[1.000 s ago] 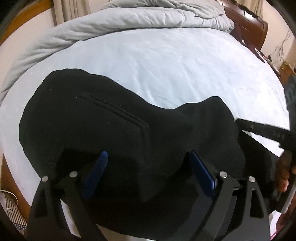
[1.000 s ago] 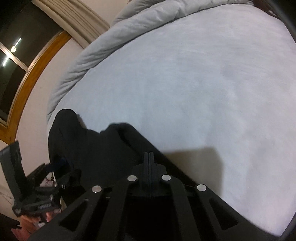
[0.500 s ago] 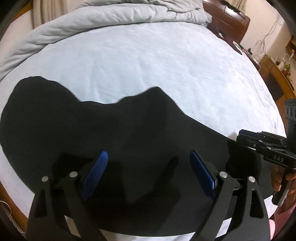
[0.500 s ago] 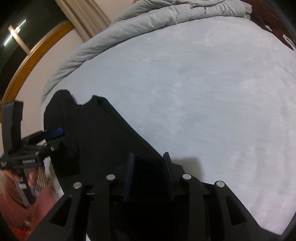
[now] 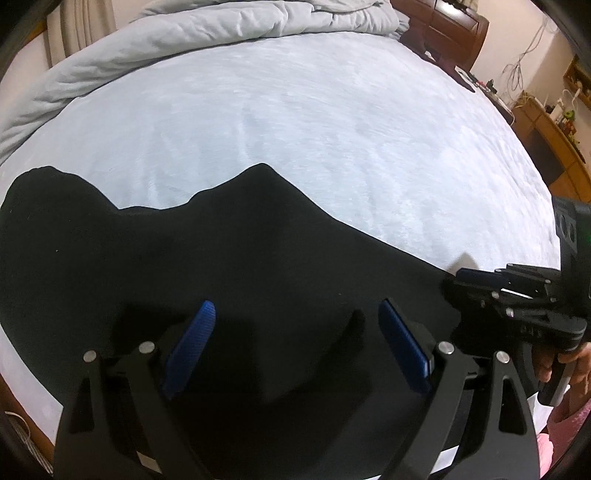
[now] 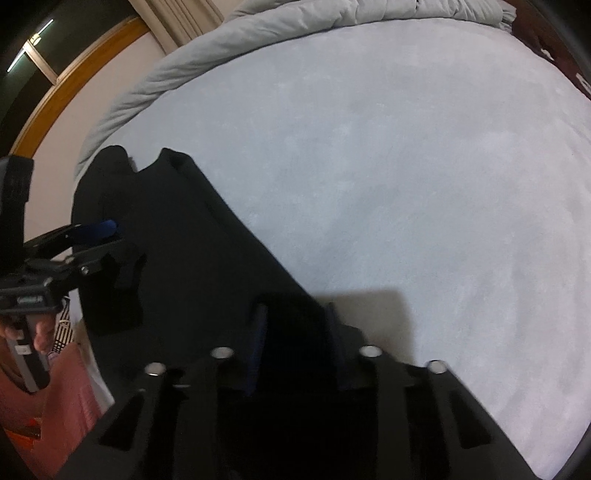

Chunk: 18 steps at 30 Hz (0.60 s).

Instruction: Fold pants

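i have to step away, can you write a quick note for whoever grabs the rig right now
Left gripper: open wide over the black pants, holding nothing.
Right gripper: jaws just closing, with a bunch of black fabric between the pads.
Pants lie spread along the near edge of the pale bed sheet, duvet pushed to the far side.
Done: pants laid out. Left: all folds, as far as visible.

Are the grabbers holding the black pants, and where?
The right gripper has been closing on a fold at the pants' edge. The left gripper is open, holding nothing.
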Each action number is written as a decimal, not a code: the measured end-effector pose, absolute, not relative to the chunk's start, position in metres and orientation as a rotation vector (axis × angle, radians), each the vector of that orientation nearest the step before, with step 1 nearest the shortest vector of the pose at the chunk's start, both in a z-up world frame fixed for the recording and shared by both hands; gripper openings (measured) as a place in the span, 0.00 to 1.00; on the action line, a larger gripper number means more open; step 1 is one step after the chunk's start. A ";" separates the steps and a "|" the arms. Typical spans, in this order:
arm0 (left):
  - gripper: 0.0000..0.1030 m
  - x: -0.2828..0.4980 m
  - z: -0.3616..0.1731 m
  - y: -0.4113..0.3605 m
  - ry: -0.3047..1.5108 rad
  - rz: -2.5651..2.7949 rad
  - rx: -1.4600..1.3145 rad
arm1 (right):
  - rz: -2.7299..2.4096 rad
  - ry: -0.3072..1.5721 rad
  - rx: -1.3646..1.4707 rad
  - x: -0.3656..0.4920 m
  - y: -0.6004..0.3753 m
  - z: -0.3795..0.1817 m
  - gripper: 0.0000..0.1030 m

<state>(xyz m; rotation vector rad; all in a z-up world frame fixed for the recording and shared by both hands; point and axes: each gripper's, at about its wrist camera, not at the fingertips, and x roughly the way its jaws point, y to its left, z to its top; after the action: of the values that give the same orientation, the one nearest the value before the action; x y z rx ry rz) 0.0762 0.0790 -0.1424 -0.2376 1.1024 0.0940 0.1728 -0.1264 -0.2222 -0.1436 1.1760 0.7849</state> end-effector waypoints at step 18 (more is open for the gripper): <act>0.87 0.080 -0.156 0.085 1.125 0.106 -0.235 | 0.663 1.140 0.023 0.178 -0.172 -0.215 0.00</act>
<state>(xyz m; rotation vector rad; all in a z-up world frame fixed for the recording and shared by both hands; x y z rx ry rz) 0.0795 0.0851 -0.1557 -0.2352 1.1248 0.1055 0.1785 -0.1722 -0.2154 0.0225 1.1403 0.6635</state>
